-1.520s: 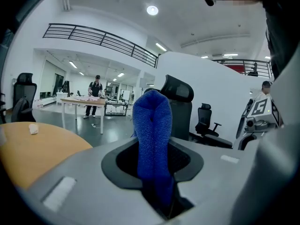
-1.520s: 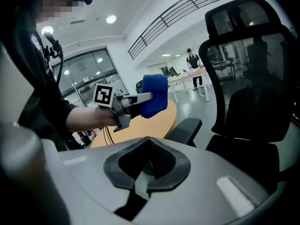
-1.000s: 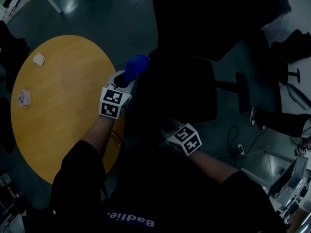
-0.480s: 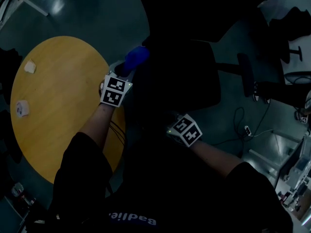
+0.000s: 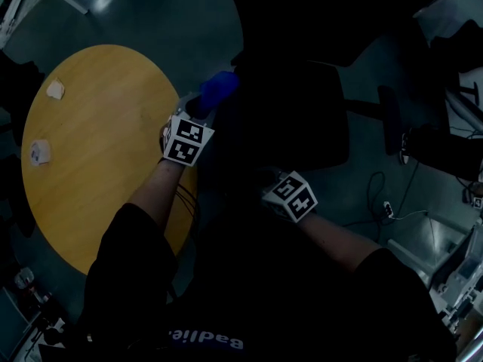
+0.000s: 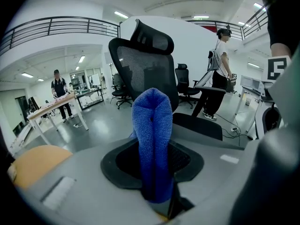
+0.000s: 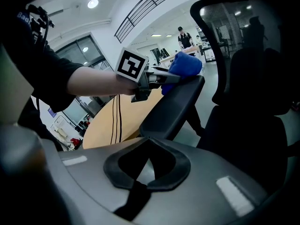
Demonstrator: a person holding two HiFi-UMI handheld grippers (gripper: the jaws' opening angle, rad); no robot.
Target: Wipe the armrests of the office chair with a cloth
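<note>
As the left gripper (image 7: pixel 165 78) pinches the blue towelling cloth (image 7: pixel 184 65) on the black padded armrest (image 7: pixel 171 109), press evenly; the right gripper (image 7: pixel 149 143) is closed, empty.

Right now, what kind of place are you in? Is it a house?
Most likely a big open office or workshop hall, not a house: there's a mesh office chair, long work desks on a shiny floor, and a railed upper walkway overhead.

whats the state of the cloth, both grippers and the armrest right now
left hand-held gripper: shut on the blue cloth
blue cloth: folded, resting on the far end of the armrest
right hand-held gripper: shut, empty, tips by the armrest's near end
armrest: bare except under the cloth
</note>
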